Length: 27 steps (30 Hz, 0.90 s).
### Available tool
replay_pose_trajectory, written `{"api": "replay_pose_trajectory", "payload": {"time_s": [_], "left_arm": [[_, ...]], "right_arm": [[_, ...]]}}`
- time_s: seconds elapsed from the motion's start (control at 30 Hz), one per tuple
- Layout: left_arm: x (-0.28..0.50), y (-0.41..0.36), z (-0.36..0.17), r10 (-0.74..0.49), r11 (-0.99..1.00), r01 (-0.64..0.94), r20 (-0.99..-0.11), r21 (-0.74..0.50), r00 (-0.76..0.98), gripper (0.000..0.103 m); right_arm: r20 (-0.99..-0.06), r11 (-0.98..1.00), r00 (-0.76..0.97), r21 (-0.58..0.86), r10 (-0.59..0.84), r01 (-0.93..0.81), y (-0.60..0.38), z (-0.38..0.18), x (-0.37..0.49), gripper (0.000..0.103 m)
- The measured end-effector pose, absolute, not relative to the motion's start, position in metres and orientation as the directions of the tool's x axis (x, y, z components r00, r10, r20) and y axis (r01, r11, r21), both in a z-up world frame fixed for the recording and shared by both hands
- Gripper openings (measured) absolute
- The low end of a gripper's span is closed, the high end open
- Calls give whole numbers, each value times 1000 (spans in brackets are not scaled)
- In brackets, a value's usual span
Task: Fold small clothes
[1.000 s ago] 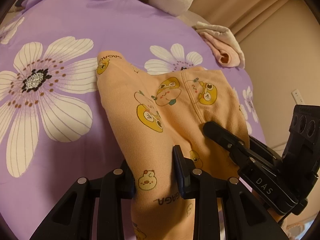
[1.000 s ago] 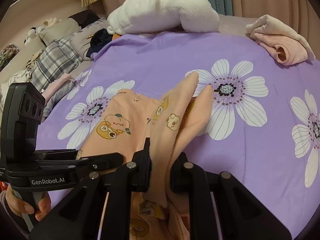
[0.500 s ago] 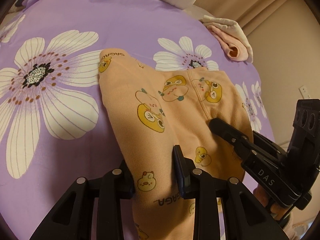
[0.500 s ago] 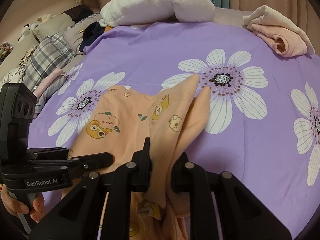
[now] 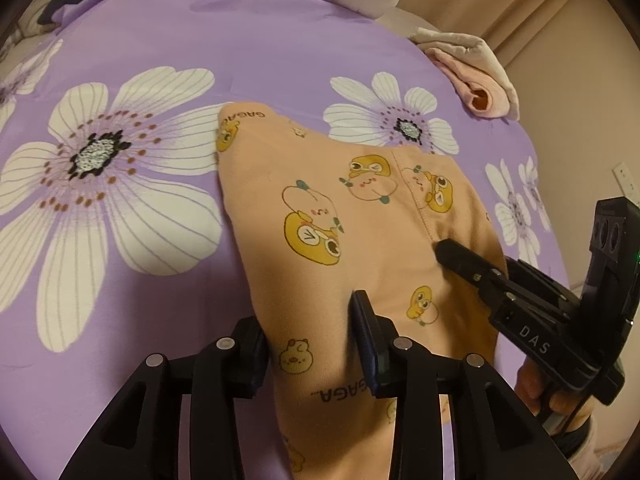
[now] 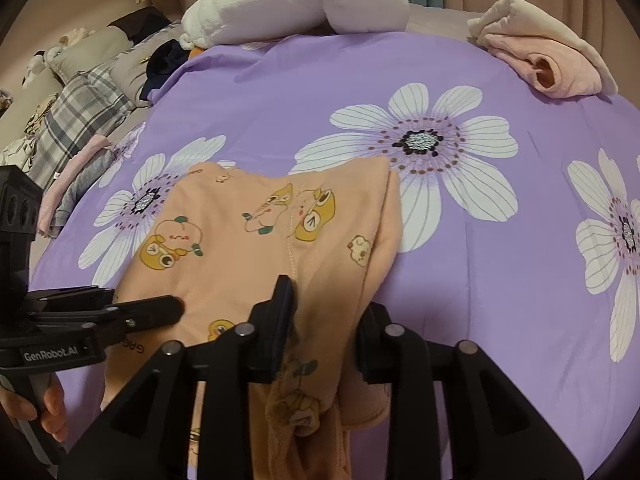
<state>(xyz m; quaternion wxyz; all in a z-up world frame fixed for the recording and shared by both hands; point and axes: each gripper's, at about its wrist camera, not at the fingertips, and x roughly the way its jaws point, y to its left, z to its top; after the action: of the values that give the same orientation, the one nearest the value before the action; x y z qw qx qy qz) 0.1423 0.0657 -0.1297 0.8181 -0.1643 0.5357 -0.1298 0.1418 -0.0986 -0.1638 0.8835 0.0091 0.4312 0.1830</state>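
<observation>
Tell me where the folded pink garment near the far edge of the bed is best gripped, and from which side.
Judging by its pose, take the pink garment at the rolled open end facing the camera, coming in from the near side along the purple sheet. That end is a bunched lip the fingers could close over; its cream layer on top looks loose.

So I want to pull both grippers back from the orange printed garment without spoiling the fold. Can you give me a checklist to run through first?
1. Folded layer lies flat on the garment: ok, it rests spread on the purple sheet.
2. Right gripper let go: cannot tell; its jaws have just been opening, but cloth is between them.
3. Left gripper let go: cannot tell; jaws have just been opening, cloth between them.
4. Far edges lined up: ok, roughly even.
5. Bunched cloth near the right gripper: not ok, it looks crumpled there.
6. Pink clothes apart from the fold: ok.
</observation>
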Motion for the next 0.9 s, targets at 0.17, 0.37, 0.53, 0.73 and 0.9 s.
{"api": "replay_pose_trajectory", "payload": {"time_s": [0.17, 0.37, 0.53, 0.73, 0.9], "left_arm": [[136, 71, -126, -350, 928, 26, -844, -372, 407, 37], [127, 74, -116, -281, 953, 19, -853, -304, 439, 37], [120, 73, -103, -230, 968, 21, -849, -250, 476, 37], [106, 59, -85, -243, 968, 82, -814, -236, 527, 37], [97, 37, -83, -246, 969, 157, -803, -190, 544, 37]], "right_arm": [[-761, 951, 582, 152, 287, -270, -110, -164, 142, 37], [-753, 966, 609, 154, 250, -206, -135, -161, 141, 39], [-737, 977, 643, 121, 209, -178, -144, -153, 134, 39], [-702, 968, 675, 85, 226, -236, -136, -142, 114, 36], [-693, 952, 677, 48, 249, -302, -119, -141, 98, 27]]}}
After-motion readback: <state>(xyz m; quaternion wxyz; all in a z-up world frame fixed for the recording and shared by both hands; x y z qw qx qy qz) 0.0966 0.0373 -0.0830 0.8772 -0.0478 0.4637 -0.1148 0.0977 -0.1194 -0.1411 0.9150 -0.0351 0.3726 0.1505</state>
